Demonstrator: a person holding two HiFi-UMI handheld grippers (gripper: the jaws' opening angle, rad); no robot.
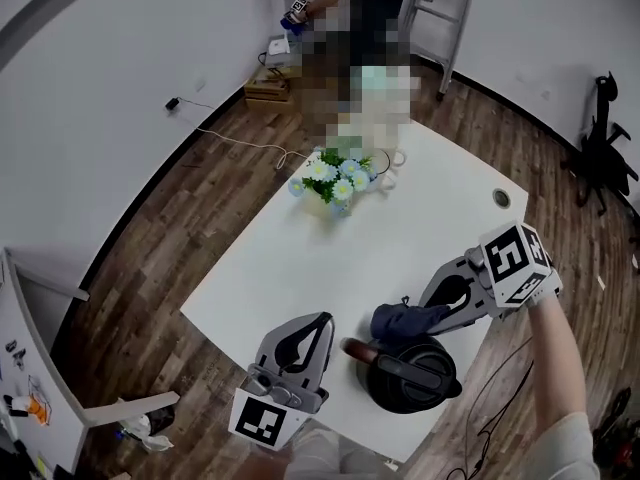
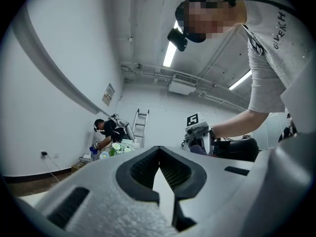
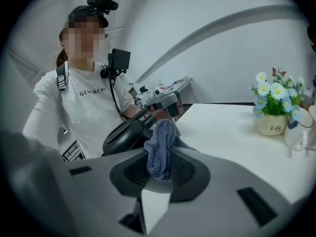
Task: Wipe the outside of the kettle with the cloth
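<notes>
Right tool [image 3: 159, 174] is clamped tight on the cloth [image 3: 160, 152], a blue bunch standing up out of the jaws and flopping forward past the tips, and straight ahead of those tips sits the black kettle [image 1: 405, 373], near the tabletop [image 1: 400, 218] edge closest to me. From above, the cloth lies against the kettle's upper rim by the handle, touching it as far as I can judge, though I can't be certain from here. So I read this as the very start of the wipe: cloth brought to the kettle, the sides not yet covered. Left tool [image 2: 159, 169] has its jaws pressed together with nothing between them; it hovers just to the left of the kettle, beside it, not gripping it. The kettle's brown end piece points toward that tool's tips. Next I'd want to push the cloth down off the rim onto the curved wall and drag it round, keeping the grip firm so the bunch doesn't slip out. The kettle looks light and free-standing, so it may slide or spin under the rub; opening the left tool and bracing the handle would help.
</notes>
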